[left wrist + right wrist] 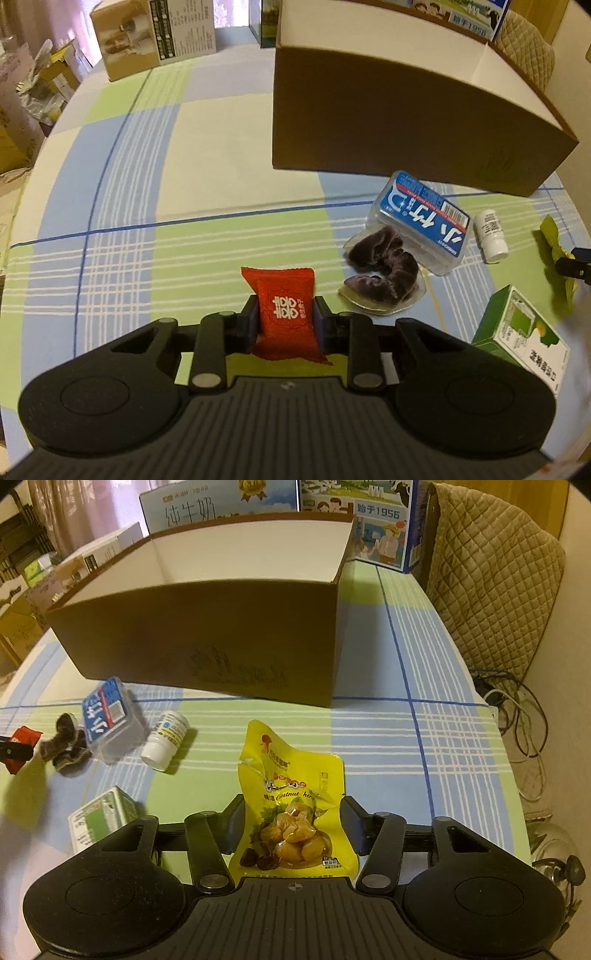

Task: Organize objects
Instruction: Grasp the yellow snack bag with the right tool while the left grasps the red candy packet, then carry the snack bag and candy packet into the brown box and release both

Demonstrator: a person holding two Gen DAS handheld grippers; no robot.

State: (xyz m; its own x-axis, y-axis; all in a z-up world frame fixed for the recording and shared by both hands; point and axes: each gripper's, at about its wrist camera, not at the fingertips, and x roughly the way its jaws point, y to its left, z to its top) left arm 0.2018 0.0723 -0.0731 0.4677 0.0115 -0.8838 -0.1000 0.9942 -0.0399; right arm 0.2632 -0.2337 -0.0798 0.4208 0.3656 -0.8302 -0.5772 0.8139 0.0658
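Risk: left gripper (286, 321) clenched on red candy packet (282, 314) by its slick edges, right gripper (291, 829) straddling yellow chestnut pouch (293, 812), grip unconfirmed; either could slip before reaching open cardboard box (207, 642) beyond.

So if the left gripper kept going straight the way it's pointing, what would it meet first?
Probably the checked tablecloth: the left gripper, shut on the red packet, angles down at bare cloth, left of the cardboard box. Depth is uncertain.
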